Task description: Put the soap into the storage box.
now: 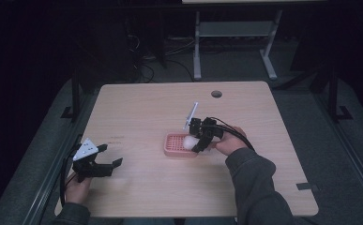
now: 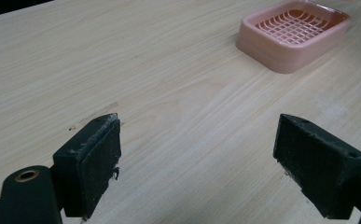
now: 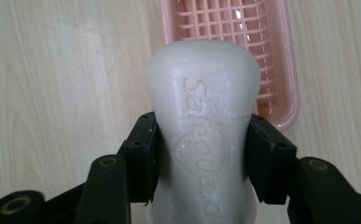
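White soap bar (image 3: pixel 205 135) clamped in right gripper (image 3: pixel 201 158) above pink soap dish (image 1: pixel 175 145), mid-table. Placing step, likely. Next: lower onto the grid, release. Left gripper (image 1: pixel 105 163) wide open, empty, near left edge.

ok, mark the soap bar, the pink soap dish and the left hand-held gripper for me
soap bar (image 3: pixel 206 121), right gripper view, embossed front face between the jaws.
pink soap dish (image 2: pixel 281 59), left gripper view, near outer wall.
left hand-held gripper (image 1: pixel 112 155), high view, gap midway between its open fingertips.
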A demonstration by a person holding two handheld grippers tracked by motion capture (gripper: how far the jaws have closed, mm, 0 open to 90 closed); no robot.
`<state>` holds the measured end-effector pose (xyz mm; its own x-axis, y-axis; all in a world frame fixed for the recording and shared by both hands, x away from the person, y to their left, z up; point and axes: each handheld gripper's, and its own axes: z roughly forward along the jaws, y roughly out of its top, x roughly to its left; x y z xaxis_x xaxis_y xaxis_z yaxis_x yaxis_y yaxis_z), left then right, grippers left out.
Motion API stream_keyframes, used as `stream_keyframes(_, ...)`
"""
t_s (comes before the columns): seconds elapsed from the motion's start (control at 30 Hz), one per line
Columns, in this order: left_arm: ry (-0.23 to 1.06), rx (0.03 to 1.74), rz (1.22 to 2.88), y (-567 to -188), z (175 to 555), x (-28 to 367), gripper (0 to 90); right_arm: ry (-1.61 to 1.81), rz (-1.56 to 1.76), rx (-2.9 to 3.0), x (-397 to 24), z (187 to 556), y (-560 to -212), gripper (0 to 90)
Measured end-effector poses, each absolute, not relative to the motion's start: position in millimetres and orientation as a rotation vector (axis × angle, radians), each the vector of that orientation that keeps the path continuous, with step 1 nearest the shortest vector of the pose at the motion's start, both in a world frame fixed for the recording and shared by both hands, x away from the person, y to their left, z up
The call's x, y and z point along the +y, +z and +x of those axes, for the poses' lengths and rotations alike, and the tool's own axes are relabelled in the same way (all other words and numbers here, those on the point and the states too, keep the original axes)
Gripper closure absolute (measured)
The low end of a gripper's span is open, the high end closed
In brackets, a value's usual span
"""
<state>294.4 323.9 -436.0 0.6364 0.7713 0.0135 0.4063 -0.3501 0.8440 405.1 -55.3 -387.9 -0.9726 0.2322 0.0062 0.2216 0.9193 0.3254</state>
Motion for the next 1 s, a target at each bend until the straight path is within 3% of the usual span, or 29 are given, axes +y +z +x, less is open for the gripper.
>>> stream_keyframes(1.0,0.529,0.923,1.977,-436,294,324,14.4,0.544,0.357,3.046,-21,433,-390,48.9)
